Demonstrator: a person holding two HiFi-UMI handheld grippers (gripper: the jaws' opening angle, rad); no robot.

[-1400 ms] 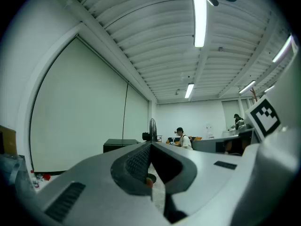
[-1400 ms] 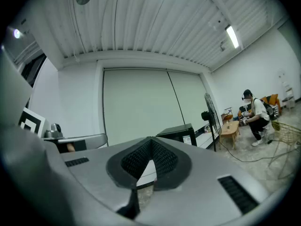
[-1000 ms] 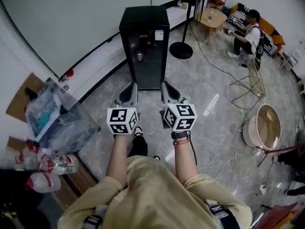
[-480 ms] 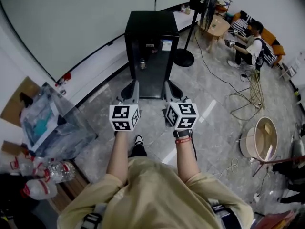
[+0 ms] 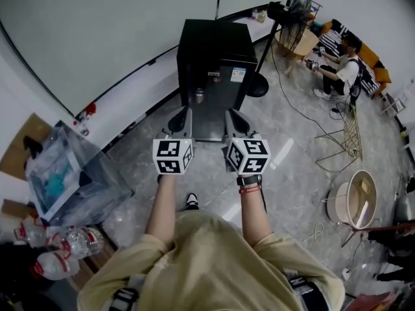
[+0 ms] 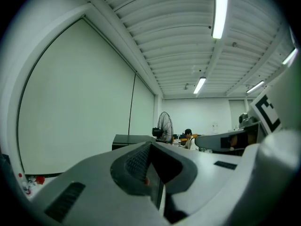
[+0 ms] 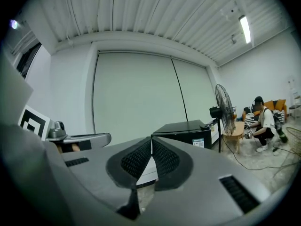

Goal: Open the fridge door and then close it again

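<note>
A small black fridge [image 5: 217, 70] stands against the white wall with its door closed and facing me; stickers show on the door. It also shows in the right gripper view as the fridge [image 7: 188, 131], and its top edge shows in the left gripper view [image 6: 134, 139]. My left gripper [image 5: 183, 113] and right gripper [image 5: 232, 115] are held side by side and level, a short way in front of the door's lower part and not touching it. The left gripper [image 6: 151, 147] and the right gripper [image 7: 151, 142] are both shut with nothing between the jaws.
A standing fan [image 5: 295, 5] is right of the fridge, with cables [image 5: 311, 122] across the floor. A seated person [image 5: 340, 63] is at the far right. A round wooden tub [image 5: 353, 199] lies to the right, and a clear plastic bin [image 5: 71, 173] and bottles [image 5: 58, 251] to the left.
Both grippers and I have moved forward, closer to the fridge, which now sits nearer the jaw tips. The jaws stay shut.
</note>
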